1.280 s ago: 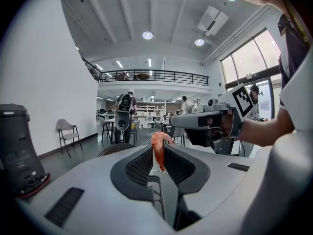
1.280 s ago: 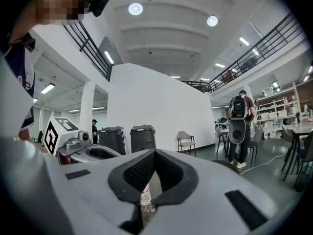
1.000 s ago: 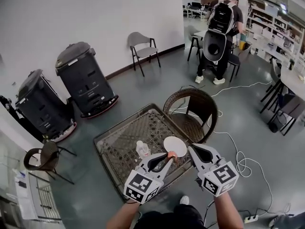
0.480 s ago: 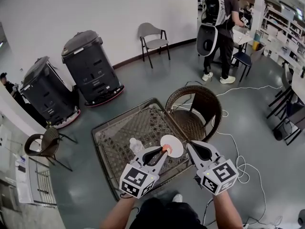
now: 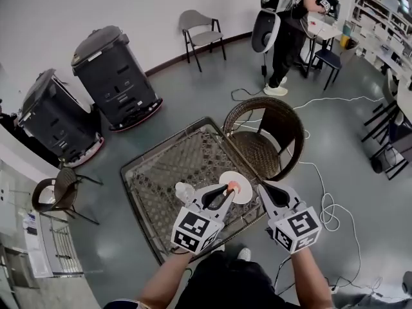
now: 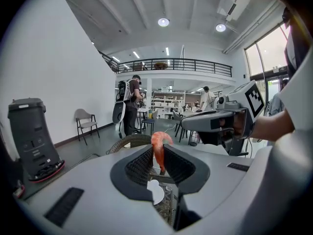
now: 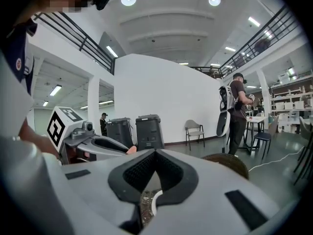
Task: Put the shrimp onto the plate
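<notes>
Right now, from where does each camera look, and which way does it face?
Head view: on the person's head, facing steeply down at the wicker table and plate; forearms, left gripper and right gripper show.
Left gripper view: on the left gripper, facing along jaws shut on the shrimp; right gripper shows.
Right gripper view: on the right gripper, facing along shut, empty jaws; left gripper shows.
Shared by all: the plate.

A big open workspace, part office and part lab: grey floor (image 5: 193, 102), a railed mezzanine (image 6: 176, 62) under ceiling lights (image 6: 163, 22), shelves (image 5: 376, 18) at the far end, black wheeled machines (image 5: 112, 76) by the white wall (image 5: 64, 11), and cables (image 5: 325, 205) trailing loose.
</notes>
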The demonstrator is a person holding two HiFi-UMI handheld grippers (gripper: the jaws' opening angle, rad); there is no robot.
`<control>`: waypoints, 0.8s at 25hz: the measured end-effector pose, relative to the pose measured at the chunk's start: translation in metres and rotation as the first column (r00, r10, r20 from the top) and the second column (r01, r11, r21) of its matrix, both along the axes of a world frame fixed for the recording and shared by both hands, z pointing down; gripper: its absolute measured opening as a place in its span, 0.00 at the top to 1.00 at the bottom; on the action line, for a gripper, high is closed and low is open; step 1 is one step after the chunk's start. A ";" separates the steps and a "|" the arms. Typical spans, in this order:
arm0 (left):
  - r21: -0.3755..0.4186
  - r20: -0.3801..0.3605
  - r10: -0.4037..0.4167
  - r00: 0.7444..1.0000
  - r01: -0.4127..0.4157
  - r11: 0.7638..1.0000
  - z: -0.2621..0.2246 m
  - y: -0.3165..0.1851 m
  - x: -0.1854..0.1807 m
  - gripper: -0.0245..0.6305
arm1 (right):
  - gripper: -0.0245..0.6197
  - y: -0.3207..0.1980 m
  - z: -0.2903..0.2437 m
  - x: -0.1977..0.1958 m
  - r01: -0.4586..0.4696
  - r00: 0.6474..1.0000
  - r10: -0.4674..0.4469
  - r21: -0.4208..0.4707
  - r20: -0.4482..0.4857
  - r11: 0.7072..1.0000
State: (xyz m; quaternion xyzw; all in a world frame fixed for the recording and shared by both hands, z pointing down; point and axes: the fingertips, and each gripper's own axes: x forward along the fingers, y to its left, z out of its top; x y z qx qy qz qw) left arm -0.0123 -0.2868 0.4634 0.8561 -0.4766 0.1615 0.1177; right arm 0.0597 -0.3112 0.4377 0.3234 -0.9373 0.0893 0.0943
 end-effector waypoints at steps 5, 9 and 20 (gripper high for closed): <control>-0.059 -0.022 0.027 0.999 -0.028 0.998 0.035 -0.019 0.008 0.85 | 0.95 -0.014 0.040 0.000 -0.053 0.996 0.048 -0.064 -0.072 0.997; -0.128 -0.027 0.042 0.999 -0.046 0.991 0.076 -0.027 0.013 0.85 | 0.95 -0.019 0.076 0.001 -0.089 0.989 0.073 -0.129 -0.126 0.988; -0.337 0.015 0.027 1.000 -0.020 0.941 0.201 -0.052 0.011 0.85 | 0.95 -0.025 0.137 0.001 -0.157 0.970 0.095 -0.273 -0.225 0.949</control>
